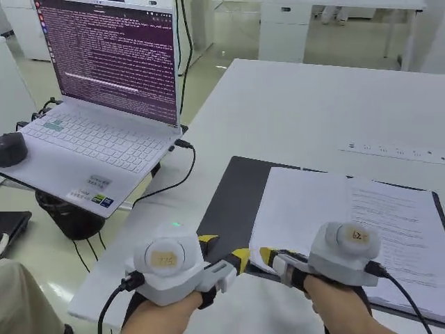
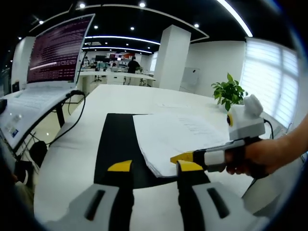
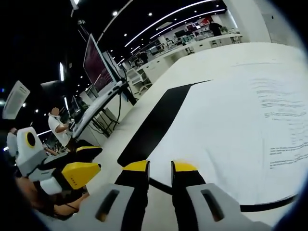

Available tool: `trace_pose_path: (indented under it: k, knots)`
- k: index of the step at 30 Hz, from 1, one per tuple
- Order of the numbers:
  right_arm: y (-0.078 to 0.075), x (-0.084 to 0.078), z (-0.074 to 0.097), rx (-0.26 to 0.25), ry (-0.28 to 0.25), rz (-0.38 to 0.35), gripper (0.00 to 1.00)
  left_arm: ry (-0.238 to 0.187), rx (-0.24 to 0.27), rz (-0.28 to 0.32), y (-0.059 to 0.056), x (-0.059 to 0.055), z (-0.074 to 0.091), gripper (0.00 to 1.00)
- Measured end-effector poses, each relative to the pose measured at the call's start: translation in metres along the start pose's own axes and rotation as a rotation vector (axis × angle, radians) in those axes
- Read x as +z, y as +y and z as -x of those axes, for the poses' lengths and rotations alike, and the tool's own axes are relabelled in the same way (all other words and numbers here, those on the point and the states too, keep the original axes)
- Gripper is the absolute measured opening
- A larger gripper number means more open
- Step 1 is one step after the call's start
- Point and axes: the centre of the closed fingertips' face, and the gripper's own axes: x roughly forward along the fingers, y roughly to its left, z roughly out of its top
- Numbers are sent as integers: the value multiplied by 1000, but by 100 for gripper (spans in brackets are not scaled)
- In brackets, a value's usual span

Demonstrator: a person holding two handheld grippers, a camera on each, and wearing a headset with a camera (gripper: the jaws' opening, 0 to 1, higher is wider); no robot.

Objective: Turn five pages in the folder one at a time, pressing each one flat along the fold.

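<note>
The left tool [image 1: 224,249] and the right tool [image 1: 270,256] sit side by side closest in, each gripped in a hand, with their yellow tips pointing toward one another. In the left gripper view the left tool [image 2: 154,167] has its jaws set wide apart and holds nothing; the black cover shows through the gap. In the right gripper view the right tool [image 3: 160,166] has its jaws only a little apart, with nothing visibly caught between them. Its tips are at the near corner of the pages [image 1: 306,209]. The folder [image 1: 233,202] lies open and flat on the white surface [image 1: 292,104], just ahead of both tools. Its bare black cover [image 2: 118,139] lies straight beyond the left tool's jaws. The stack of white printed pages [image 2: 178,132] spreads out ahead of the right tool [image 2: 182,157], and the top sheet [image 3: 240,110] lies flat. The left tool [image 3: 83,161] hangs just off the right tool's left side. Farther beyond the right tool, a white power strip [image 1: 389,149] lies on the surface. Out past the left tool's left side, an open white laptop [image 1: 104,104] with a lit screen of text stands raised beside the surface's edge. A black cable [image 1: 174,177] is plugged into its side, and a dark mouse [image 1: 10,148] rests at its far corner. A potted green plant [image 2: 230,94] stands at the far end of the surface.
</note>
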Motion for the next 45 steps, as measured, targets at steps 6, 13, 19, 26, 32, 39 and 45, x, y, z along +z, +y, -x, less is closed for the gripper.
trace_pose_path:
  k: [6,13,19,26,32,39,45]
  knots:
    - [-42,17,31,-78,-87,-50,14,58,-57,-89,-20,-9,-34,33]
    - [-74,25,54,-135,-138,-79,13,120,-70,-147,-26,-25,-65,31]
    - [-91,32,68,-155,-178,-102,11,165,-24,-187,-22,-40,-82,31]
    - [-101,42,73,-155,-219,-95,5,186,28,-210,-15,-56,-85,29]
    - [-108,49,67,-141,-231,-108,0,120,34,-199,-14,-56,-83,28]
    - [-115,54,45,-119,-218,-97,0,75,34,-177,-12,-55,-83,29]
    - [-119,66,16,-77,-197,-42,0,59,33,-176,-13,-55,-83,29]
